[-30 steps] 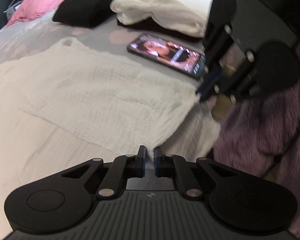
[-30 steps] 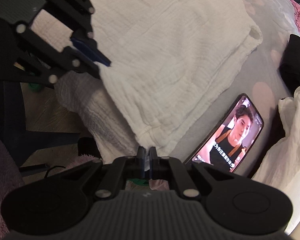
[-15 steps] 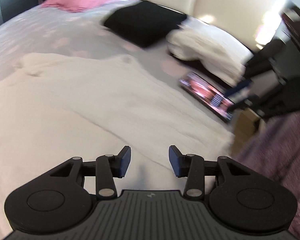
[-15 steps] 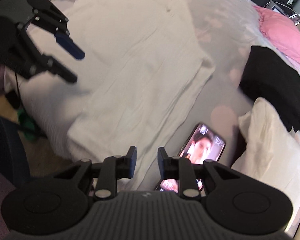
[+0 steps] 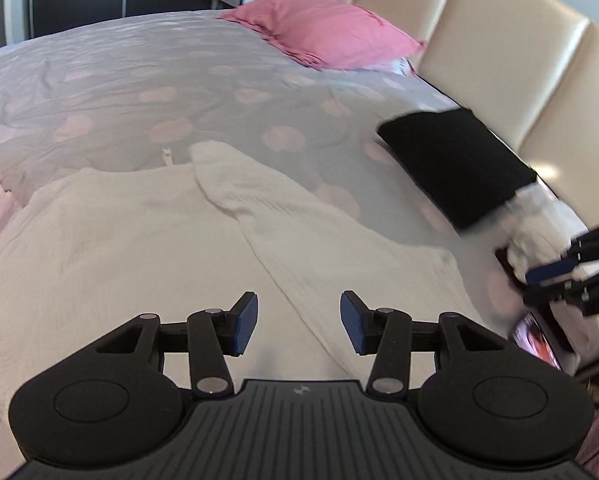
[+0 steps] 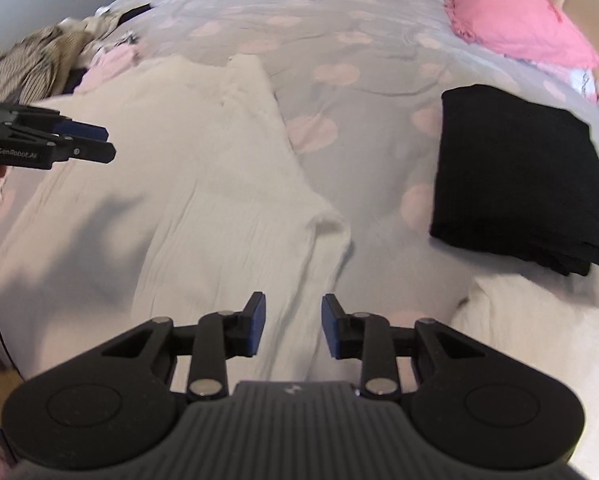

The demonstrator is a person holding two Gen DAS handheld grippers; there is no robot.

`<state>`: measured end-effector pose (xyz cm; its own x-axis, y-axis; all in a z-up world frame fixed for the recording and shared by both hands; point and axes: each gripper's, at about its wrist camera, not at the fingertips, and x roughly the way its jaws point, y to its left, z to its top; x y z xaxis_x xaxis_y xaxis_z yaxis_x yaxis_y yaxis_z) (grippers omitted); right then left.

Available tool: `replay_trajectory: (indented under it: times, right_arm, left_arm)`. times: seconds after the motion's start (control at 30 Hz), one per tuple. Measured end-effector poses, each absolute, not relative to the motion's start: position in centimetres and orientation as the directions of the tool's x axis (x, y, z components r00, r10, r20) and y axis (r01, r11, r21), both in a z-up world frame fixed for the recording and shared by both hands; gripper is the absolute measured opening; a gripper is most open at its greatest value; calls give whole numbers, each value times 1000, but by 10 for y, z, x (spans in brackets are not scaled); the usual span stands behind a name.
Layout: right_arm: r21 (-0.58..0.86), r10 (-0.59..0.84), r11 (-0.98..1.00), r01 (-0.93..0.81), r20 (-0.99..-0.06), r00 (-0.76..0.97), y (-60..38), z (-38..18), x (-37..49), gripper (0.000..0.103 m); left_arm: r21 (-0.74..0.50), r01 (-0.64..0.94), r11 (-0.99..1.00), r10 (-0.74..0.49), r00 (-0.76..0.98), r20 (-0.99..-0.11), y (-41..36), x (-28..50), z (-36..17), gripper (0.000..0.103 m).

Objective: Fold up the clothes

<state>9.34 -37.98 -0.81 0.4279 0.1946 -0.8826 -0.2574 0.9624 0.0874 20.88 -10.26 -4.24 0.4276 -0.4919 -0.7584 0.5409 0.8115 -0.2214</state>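
Brand lettering: "GenRobot.AI" is printed in pale letters on the black side of the left gripper, seen at 9 o'clock in the right wrist view.

Right gripper: faint pale lettering is seen on its black body at 3 o'clock in the left wrist view, but it cannot be read.

Emblems: a small pale mark is stamped on the ribbed housing at 6 o'clock in each view; no letters can be made out.

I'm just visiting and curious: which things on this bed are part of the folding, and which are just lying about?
Folding job: white garment, folded black garment, left gripper, right gripper.

Lying about: pink pillow, phone, striped clothes heap.
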Motion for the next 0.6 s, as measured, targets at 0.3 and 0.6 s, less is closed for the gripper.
replay_trajectory:
  times: [0.3,0.6]
  right_arm:
    - [213,250,968,-133,-867,432,-382,-41,144,34]
    - [251,268,963,-95,-880,392,-380,-66,169,34]
  left_arm:
    - [-334,472,816,-541,417,-731,-103,289,-82,44]
    - [-374,466,802,-560,371,-741,-120,337,-117,45]
